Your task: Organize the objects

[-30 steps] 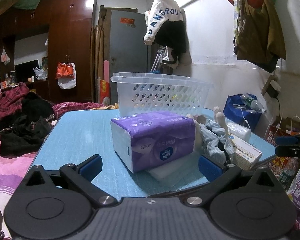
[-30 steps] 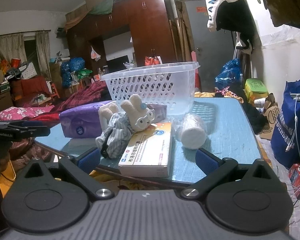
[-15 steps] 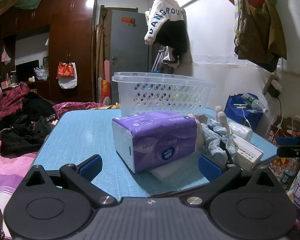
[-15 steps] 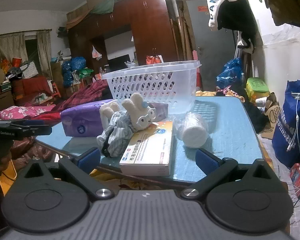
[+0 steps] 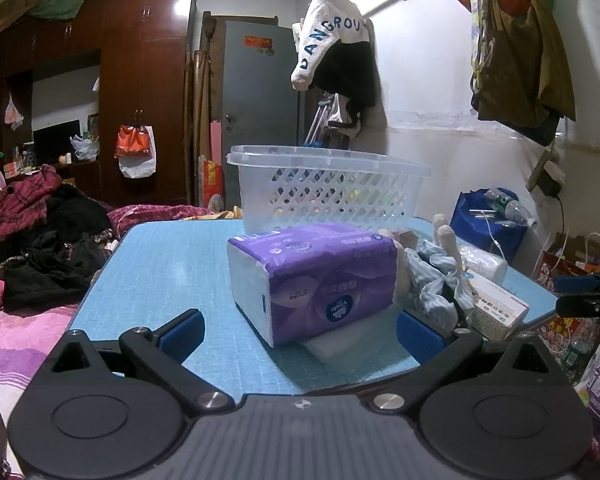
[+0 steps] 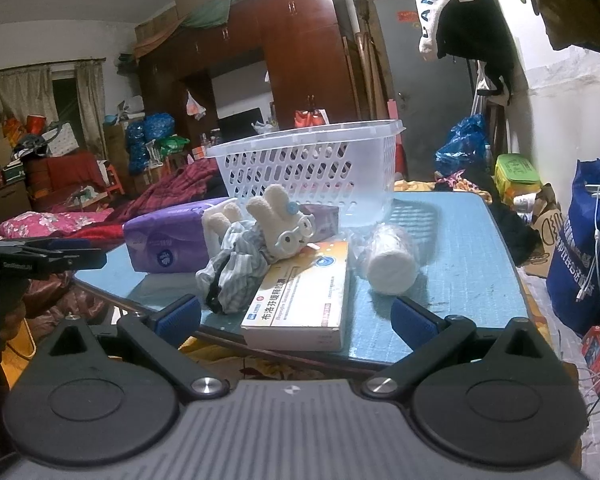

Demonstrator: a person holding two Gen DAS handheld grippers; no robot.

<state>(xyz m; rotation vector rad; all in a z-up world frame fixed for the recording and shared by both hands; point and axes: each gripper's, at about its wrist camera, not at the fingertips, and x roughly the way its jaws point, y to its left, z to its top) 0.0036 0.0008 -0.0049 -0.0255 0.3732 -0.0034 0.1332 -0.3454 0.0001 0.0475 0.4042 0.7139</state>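
Left gripper [image 5: 298, 328] sits low at the near edge of the table [image 5: 168, 256], jaws spread wide, nothing between the blue pads [image 5: 180, 330]. From its camera I read, left to right: bare blue tabletop, then the purple tissue pack [image 5: 314, 280] dead ahead, resting on a flat white pad [image 5: 352, 338]; the pack lies just beyond the pads, not touching them. Behind it stands the clear basket [image 5: 326, 192], upright at the far side of the table. Right of the pack I see striped cloth [image 5: 436, 280], a wrapped white roll [image 5: 484, 262], and a medicine box [image 5: 498, 308] near the right edge. Right gripper [image 6: 296, 318] is likewise parted and holding nothing, hovering off the table's near edge. In its view, left to right: the other gripper's fingers [image 6: 56, 254] poking in at far left, the tissue pack [image 6: 168, 240], a plush rabbit [image 6: 278, 220] in striped clothes lying partly on the medicine box [image 6: 304, 300], then the white roll [image 6: 390, 266] on its side just right of the box. The box lies roughly centred between the pads [image 6: 414, 322] but beyond them. Basket [image 6: 312, 164] stands behind the rabbit.
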